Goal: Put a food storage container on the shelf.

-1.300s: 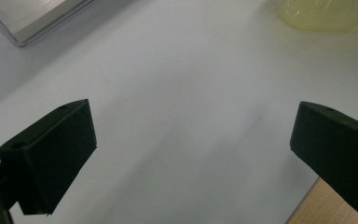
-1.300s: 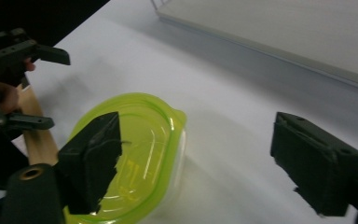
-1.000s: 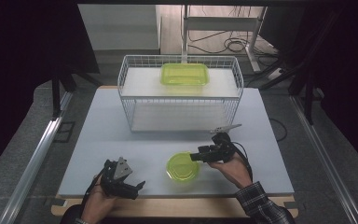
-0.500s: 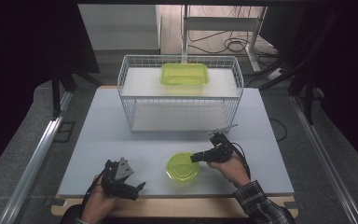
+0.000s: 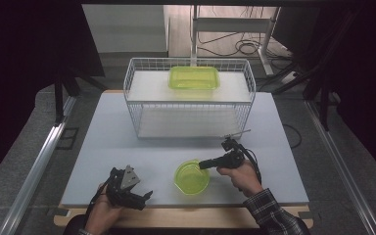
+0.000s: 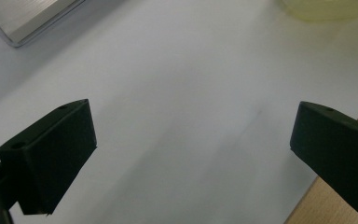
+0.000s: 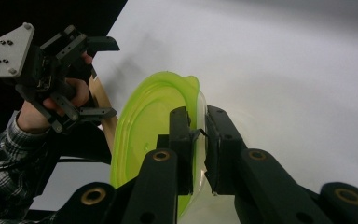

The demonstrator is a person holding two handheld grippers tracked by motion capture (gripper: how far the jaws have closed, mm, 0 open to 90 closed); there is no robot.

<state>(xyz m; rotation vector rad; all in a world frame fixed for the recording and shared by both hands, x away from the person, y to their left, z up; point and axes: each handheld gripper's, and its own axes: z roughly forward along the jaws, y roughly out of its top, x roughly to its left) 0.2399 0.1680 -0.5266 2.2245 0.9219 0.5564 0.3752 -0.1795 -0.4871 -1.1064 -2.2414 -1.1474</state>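
Observation:
A round green container with a lid (image 5: pixel 191 176) sits on the white table near the front, right of middle. My right gripper (image 5: pixel 204 165) is shut on its right rim; in the right gripper view the two jaws pinch the rim of the container (image 7: pixel 154 130) between them. My left gripper (image 5: pixel 144 196) rests open at the front left of the table, jaws wide with nothing between them (image 6: pixel 191 140). A pale green edge of the container (image 6: pixel 326 7) shows at the top of the left gripper view.
A white wire basket rack (image 5: pixel 188 98) stands at the back middle of the table, with a rectangular green container (image 5: pixel 194 77) on its top shelf. The table's wooden front edge (image 5: pixel 186 218) lies just below both hands. A metal rail (image 5: pixel 39 166) runs along the left.
The right gripper has dropped slightly and closed in on the round container's rim. The left gripper has hardly moved.

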